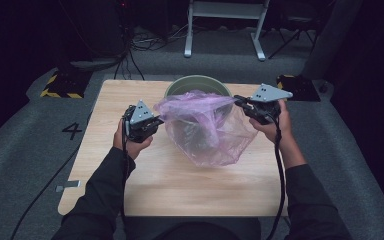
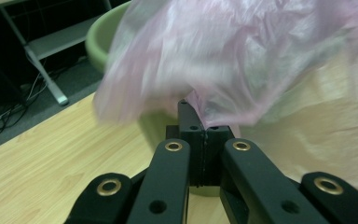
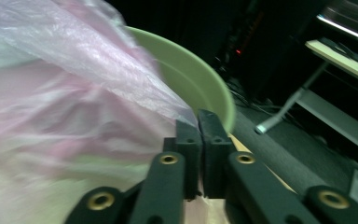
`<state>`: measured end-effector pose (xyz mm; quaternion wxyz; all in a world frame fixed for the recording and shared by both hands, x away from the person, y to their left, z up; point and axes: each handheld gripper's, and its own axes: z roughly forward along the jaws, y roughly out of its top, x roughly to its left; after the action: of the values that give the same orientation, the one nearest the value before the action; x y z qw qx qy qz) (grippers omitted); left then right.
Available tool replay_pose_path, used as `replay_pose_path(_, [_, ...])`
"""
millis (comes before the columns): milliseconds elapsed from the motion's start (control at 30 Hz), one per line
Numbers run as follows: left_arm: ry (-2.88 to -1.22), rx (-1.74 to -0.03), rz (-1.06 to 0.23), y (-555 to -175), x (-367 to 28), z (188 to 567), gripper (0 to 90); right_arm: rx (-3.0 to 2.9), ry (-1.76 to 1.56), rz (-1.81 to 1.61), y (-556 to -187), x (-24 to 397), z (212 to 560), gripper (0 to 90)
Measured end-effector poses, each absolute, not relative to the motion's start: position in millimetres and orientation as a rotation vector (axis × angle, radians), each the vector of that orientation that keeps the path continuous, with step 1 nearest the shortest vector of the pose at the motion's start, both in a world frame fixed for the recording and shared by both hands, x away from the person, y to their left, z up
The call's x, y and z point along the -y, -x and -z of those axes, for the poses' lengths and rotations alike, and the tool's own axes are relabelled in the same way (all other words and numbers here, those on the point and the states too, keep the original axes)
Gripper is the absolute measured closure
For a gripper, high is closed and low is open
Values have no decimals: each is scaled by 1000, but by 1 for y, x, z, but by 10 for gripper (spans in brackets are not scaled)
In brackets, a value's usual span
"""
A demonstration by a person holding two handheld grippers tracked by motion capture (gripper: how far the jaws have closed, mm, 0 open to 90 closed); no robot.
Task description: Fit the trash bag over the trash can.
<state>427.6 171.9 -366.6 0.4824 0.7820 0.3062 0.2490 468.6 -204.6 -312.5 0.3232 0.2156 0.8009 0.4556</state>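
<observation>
left claw [image 1: 156, 120] | right claw [image 1: 239, 100] | both clamped on bag [image 1: 205, 127] | pink, sheer, crinkled

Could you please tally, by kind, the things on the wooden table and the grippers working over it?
Green bins: 1
Pink plastic bags: 1, pinched at its edge by both grippers
Grippers: 2, the left gripper and the right gripper, each shut on the bag
Total: 4
</observation>
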Motion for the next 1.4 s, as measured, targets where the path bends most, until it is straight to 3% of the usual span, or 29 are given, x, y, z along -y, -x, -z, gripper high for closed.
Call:
replay_pose_path(500, [-1922,-745,-671,-461,-175,373,896,-2075,-737,-1164,-516,197,330,888])
replay_pose_path(700, [-1911,-805,-628,-472,-180,377,889,-2070,-764,-1161,-528,196,336,891])
replay_pose_path(867, [-1806,-897,-591,-463,-188,373,332,-2055,-767,-1163,-528,195,337,900])
replay_pose_path(1000, [-1783,-811,-548,-437,-194,368,240,-2046,-774,-1156,-526,197,335,900])
replay_pose_path(1200, [-1767,-697,-478,-399,-187,358,196,-2033,-791,-1147,-523,197,333,900])
replay_pose_path(1400, [-1836,-720,-413,-403,-161,374,170,-2032,-782,-1148,-522,195,332,900])
